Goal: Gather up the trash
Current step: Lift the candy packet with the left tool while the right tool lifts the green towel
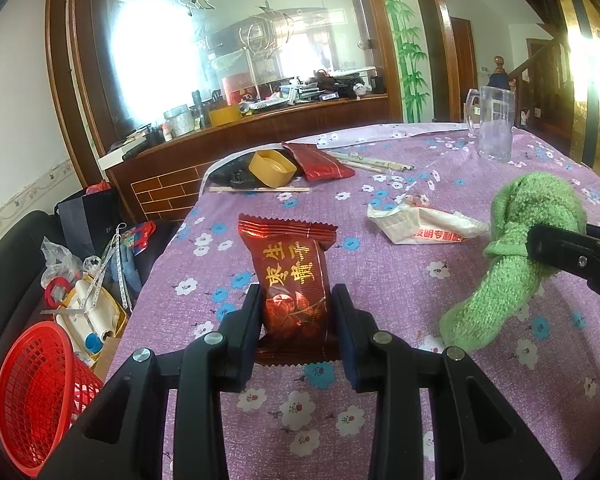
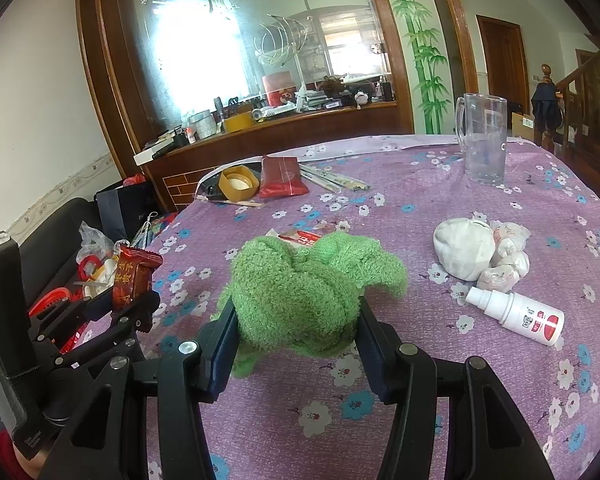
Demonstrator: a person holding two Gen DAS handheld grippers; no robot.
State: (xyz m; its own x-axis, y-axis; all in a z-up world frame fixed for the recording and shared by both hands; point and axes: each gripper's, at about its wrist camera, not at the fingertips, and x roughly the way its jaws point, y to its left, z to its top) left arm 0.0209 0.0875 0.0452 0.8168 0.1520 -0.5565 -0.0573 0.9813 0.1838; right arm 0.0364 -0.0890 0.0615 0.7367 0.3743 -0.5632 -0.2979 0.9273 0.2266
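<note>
My left gripper (image 1: 298, 296) is shut on a dark red snack wrapper (image 1: 290, 268) with gold characters, held upright over the left part of the purple flowered tablecloth (image 1: 380, 280). The right wrist view shows that same left gripper (image 2: 134, 300) and red wrapper (image 2: 134, 274) at the table's left edge. My right gripper (image 2: 296, 308) is shut on a bunched green knitted cloth (image 2: 300, 280). In the left wrist view the green cloth (image 1: 512, 240) hangs from the right gripper (image 1: 548, 256) at the right. A crumpled white wrapper (image 1: 420, 224) with red print lies between them.
A red mesh basket (image 1: 32, 392) stands below the table's left edge amid clutter. On the table are white tissue wads (image 2: 480, 256), a white spray bottle (image 2: 516, 314), a glass mug (image 2: 482, 140), a yellow cap (image 2: 238, 182), a red packet (image 2: 282, 178) and chopsticks (image 2: 332, 178).
</note>
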